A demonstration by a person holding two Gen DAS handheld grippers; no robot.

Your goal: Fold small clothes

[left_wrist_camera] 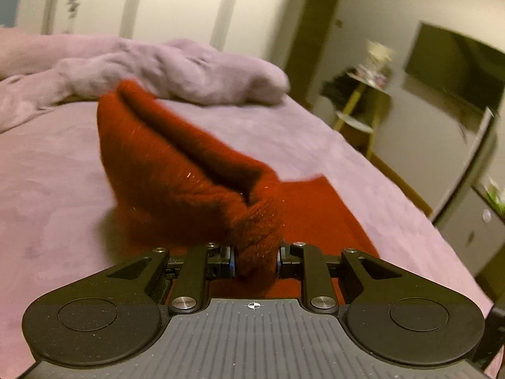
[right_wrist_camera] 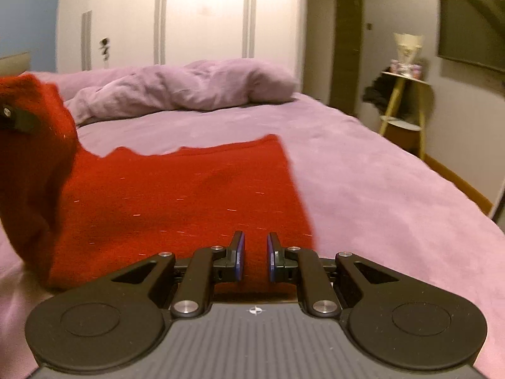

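The left tongs (left_wrist_camera: 256,260) were clamped on a bunched fold of the red cloth (left_wrist_camera: 176,170), lifting it above the bed (left_wrist_camera: 56,189). The right tongs (right_wrist_camera: 255,257) stood slightly apart over the flat part of the cloth, pads not pressing on it. The cloth lay near the bed's near edge; a rumpled duvet (right_wrist_camera: 189,85) lay towards the far edge.
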